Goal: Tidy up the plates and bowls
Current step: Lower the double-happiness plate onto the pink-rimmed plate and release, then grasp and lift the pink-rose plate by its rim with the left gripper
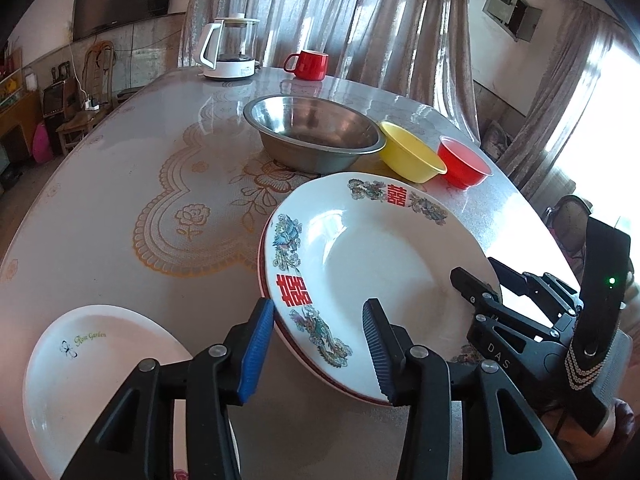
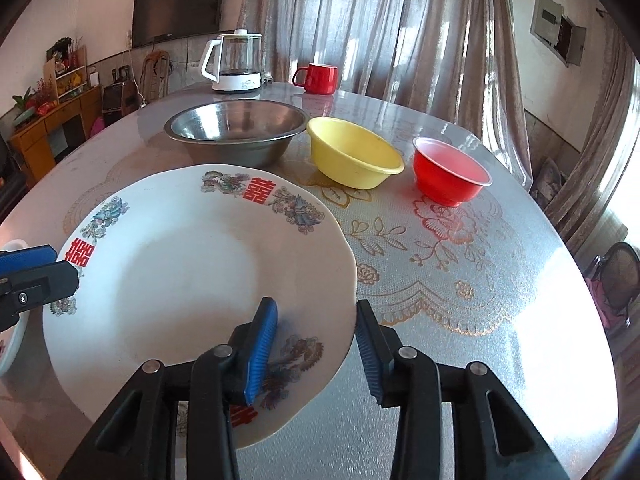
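Note:
A large white plate (image 1: 360, 256) (image 2: 192, 280) with red characters and dragon prints lies on the table; a red-lined rim shows just beneath it in the left wrist view. My left gripper (image 1: 318, 354) (image 2: 36, 270) straddles its near-left rim, one pad outside the edge and one over the plate, with gaps on both sides. My right gripper (image 2: 316, 354) (image 1: 478, 272) straddles the opposite rim the same way, its pads not pressing. A small white plate (image 1: 100, 360) sits at the left. Behind stand a steel bowl (image 1: 312, 132) (image 2: 236, 128), a yellow bowl (image 1: 412, 156) (image 2: 354, 152) and a red bowl (image 1: 462, 162) (image 2: 450, 172).
A glass kettle (image 1: 232, 48) (image 2: 236, 60) and a red mug (image 1: 308, 64) (image 2: 318, 78) stand at the table's far edge by the curtains. The round table (image 1: 120, 184) (image 2: 460, 280) has a patterned cover. Chairs and a cabinet stand beyond it.

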{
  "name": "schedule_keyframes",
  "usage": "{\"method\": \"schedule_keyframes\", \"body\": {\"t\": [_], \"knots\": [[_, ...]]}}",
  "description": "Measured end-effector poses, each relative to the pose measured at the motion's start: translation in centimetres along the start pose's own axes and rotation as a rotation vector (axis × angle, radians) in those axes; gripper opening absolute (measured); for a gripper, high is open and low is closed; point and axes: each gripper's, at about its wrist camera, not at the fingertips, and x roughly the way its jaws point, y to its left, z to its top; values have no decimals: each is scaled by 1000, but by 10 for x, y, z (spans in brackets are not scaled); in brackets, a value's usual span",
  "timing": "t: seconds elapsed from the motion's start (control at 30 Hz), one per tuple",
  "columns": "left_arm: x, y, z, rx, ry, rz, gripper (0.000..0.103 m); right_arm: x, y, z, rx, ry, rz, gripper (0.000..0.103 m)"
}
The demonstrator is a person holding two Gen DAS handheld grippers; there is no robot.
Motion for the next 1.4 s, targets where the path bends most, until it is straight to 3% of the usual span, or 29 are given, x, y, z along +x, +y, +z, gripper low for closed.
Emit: {"method": "schedule_keyframes", "body": {"t": [0.13, 0.6, 0.83, 1.07, 1.4], "knots": [[1, 2, -4, -6, 4, 11, 48, 2, 1, 2, -6, -8, -14, 40], [-19, 17, -8, -22, -35, 75, 50, -5, -13, -5, 89, 8, 68, 45], [-29, 29, -12, -51, -52, 97, 51, -22, -23, -2, 152, -40, 96, 49], [-37, 44, -17, -87, -62, 118, 51, -44, -12, 5, 173, -91, 345, 50], [-57, 84, -26, -185, -94, 148, 51, -56, 49, 5, 78, -30, 726, 50]]}}
